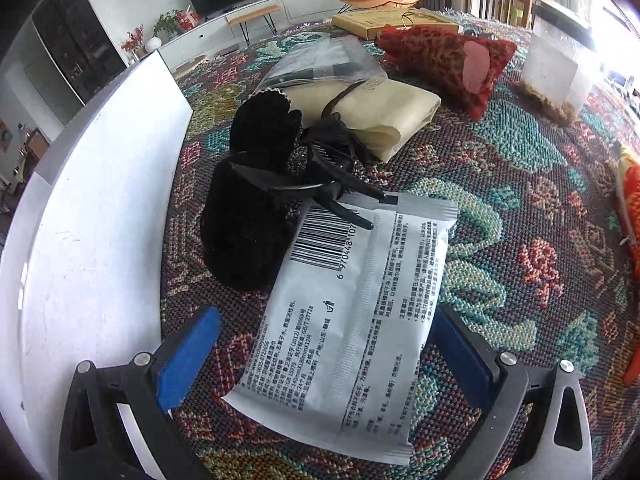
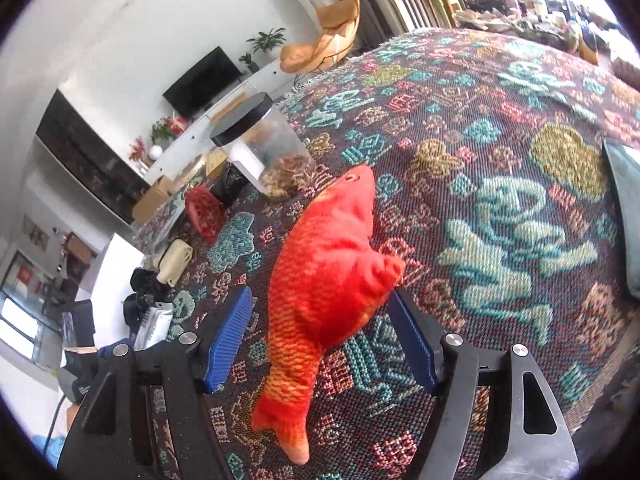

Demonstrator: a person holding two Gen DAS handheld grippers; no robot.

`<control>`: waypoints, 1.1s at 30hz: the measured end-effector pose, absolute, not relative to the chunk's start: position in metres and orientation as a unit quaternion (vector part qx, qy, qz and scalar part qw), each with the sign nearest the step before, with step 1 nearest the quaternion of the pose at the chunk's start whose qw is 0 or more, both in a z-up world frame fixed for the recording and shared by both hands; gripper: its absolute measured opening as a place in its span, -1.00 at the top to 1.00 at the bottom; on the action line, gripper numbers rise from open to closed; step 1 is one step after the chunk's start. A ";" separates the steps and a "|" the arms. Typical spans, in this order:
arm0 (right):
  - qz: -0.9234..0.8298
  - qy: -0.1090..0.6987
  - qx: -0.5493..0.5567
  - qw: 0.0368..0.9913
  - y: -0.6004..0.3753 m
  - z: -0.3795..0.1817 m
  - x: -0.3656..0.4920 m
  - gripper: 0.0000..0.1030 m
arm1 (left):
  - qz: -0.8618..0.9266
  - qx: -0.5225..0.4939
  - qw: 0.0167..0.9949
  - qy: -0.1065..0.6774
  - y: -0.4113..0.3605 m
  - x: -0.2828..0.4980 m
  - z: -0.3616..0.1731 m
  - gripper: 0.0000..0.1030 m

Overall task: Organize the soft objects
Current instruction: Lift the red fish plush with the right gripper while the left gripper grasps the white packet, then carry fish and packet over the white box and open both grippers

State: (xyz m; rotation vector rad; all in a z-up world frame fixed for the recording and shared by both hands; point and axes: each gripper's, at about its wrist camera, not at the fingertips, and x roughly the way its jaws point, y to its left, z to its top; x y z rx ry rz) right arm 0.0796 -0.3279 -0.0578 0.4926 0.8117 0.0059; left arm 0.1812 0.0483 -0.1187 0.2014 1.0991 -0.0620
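The left gripper (image 1: 320,356) is held open above the patterned cloth (image 1: 500,208), and a white wipes packet (image 1: 360,320) is seen lying flat between its blue pads (image 1: 188,356), neither of which presses on it. The packet's far corner is overlapped by a black clip (image 1: 332,192), and a black pouch (image 1: 248,208) is touched on its left edge. A white board (image 1: 100,220) closes off the left side just beside the pouch; open cloth is left to the right.

The right gripper (image 2: 320,336) is also open, jaws spread wide. One red plush fish (image 2: 320,280) is laid on the cloth between the pads, its fin just beside the right pad, with no squeeze visible. Wide bare cloth is offered beyond the fish's head.

Counted further off: one cream folded cloth (image 1: 392,116), one red spotted cushion (image 1: 448,60), one clear jar (image 2: 264,148) with a black lid, one clear plastic bag (image 1: 324,64).
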 end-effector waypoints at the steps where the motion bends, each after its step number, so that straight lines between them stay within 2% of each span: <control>1: 0.011 0.402 0.219 0.889 -0.322 -0.053 0.089 -0.50 | -0.032 0.079 0.844 0.529 0.052 0.184 -0.120 -1.00; 3: 0.027 0.450 0.165 0.877 -0.302 -0.056 0.113 -0.53 | -0.037 0.047 0.839 0.541 0.060 0.186 -0.123 -1.00; 5: 0.031 0.512 0.087 0.854 -0.277 -0.077 0.136 -0.52 | -0.046 0.025 0.837 0.545 0.062 0.184 -0.124 -0.85; 6: 0.019 0.533 0.042 0.845 -0.268 -0.089 0.143 -0.52 | -0.048 0.027 0.841 0.538 0.063 0.180 -0.120 -0.55; 7: 0.002 0.536 0.010 0.844 -0.264 -0.096 0.145 -0.47 | -0.053 0.024 0.844 0.533 0.062 0.175 -0.116 -0.42; 8: -0.005 0.528 0.006 0.849 -0.268 -0.097 0.141 -0.24 | -0.059 0.013 0.845 0.531 0.065 0.169 -0.113 -0.38; 9: -0.010 0.519 0.015 0.854 -0.273 -0.094 0.135 0.23 | -0.068 -0.003 0.847 0.527 0.068 0.162 -0.109 -0.34; 12: -0.005 0.500 0.062 0.864 -0.293 -0.076 0.119 0.36 | -0.096 -0.040 0.847 0.521 0.070 0.136 -0.105 -0.31; 14: 0.004 0.483 0.084 0.872 -0.299 -0.061 0.110 0.37 | -0.115 -0.064 0.844 0.520 0.068 0.117 -0.103 -0.31; 17: 0.034 0.457 0.121 0.880 -0.300 -0.031 0.098 0.37 | -0.151 -0.122 0.842 0.503 0.071 0.089 -0.087 -0.31; 21: 0.119 0.429 0.142 0.884 -0.254 0.021 0.091 0.37 | -0.161 -0.168 0.858 0.457 0.100 0.061 -0.039 -0.31; 26: 0.265 0.406 0.123 0.866 -0.136 0.083 0.082 0.37 | -0.088 -0.158 0.908 0.377 0.185 0.028 0.035 -0.31; 29: 0.347 0.400 0.105 0.842 -0.049 0.105 0.078 0.35 | 0.008 -0.128 0.924 0.360 0.242 0.010 0.053 -0.32; 31: 0.392 0.389 0.097 0.828 0.005 0.110 0.077 0.24 | 0.077 -0.111 0.921 0.364 0.274 0.003 0.052 -0.42; 32: 0.412 0.385 0.095 0.821 0.029 0.110 0.077 -0.09 | 0.107 -0.103 0.917 0.371 0.287 0.002 0.047 -0.50; 33: 0.427 0.392 0.090 0.810 0.050 0.106 0.079 -0.44 | 0.129 -0.097 0.913 0.375 0.299 0.001 0.042 -0.68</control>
